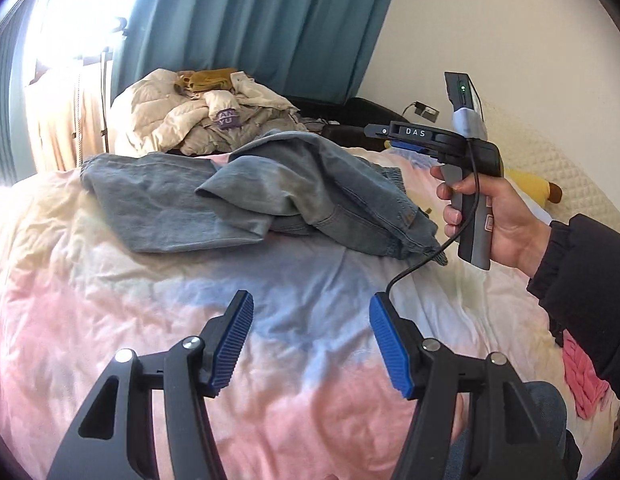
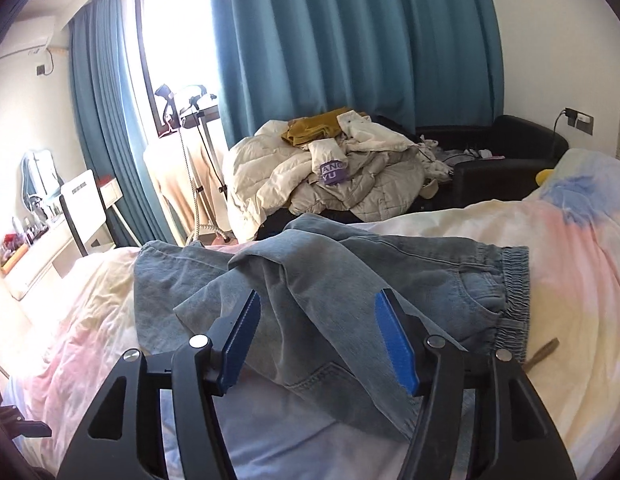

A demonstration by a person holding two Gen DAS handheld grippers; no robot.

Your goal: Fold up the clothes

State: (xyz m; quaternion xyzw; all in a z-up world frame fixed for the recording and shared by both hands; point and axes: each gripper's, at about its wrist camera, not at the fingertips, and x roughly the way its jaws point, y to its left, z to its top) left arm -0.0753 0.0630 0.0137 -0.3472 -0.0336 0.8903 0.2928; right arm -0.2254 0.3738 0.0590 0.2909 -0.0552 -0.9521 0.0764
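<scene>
A pair of light blue jeans (image 1: 269, 196) lies crumpled across the pastel bed cover (image 1: 129, 320), one leg folded loosely over the other. My left gripper (image 1: 310, 308) hovers open over bare cover in front of the jeans, with nothing between its blue pads. To the right, a hand holds my right gripper (image 1: 380, 136) in the air above the waist end. In the right wrist view the right gripper (image 2: 318, 300) stands open above the jeans (image 2: 350, 280); the denim lies below its pads and is not pinched. The elastic waistband (image 2: 514, 304) faces right.
A heap of cream padded jackets (image 2: 330, 176) and a mustard garment sits beyond the bed before teal curtains (image 2: 350, 40). A black sofa (image 2: 510, 160), a yellow plush toy (image 1: 530, 188), a pink cloth (image 1: 582, 376), a steamer stand (image 2: 197, 140) and a desk with chair (image 2: 81, 208) surround the bed.
</scene>
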